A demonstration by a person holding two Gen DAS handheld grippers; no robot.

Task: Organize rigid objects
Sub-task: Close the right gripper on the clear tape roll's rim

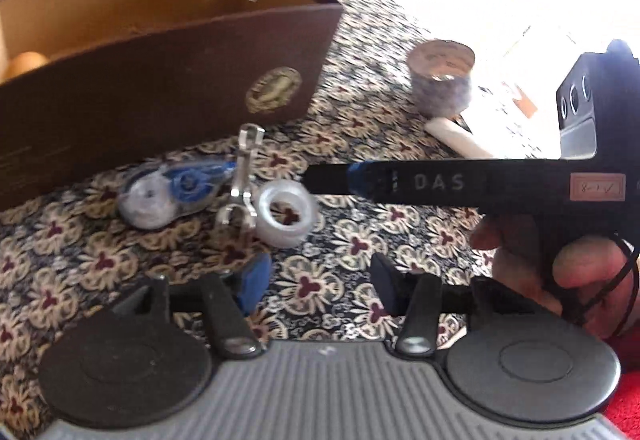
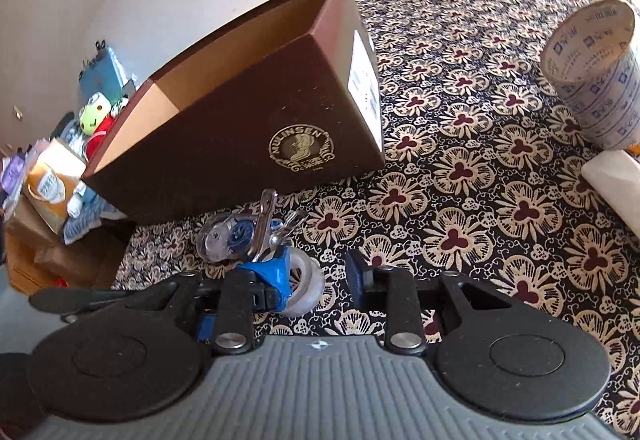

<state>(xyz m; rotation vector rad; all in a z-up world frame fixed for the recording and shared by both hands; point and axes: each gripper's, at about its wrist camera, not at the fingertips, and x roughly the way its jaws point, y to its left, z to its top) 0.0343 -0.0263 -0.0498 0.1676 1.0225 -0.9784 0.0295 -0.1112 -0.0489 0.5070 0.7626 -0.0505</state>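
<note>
The right gripper (image 2: pixel 320 272), jaws parted and empty beside the small clear tape roll (image 2: pixel 306 288) on the floral table (image 2: pixel 460 168) (brown cardboard box (image 2: pixel 240 144) behind), could nudge it away.

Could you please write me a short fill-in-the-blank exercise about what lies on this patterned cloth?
1. The brown box has no lid and stands ____ at the top.
2. The correction tape, the metal clip and the small clear tape roll all lie ____ the box.
3. The big printed tape roll stands on the ____ cloth.

Missing words: open; outside; flowered
</note>
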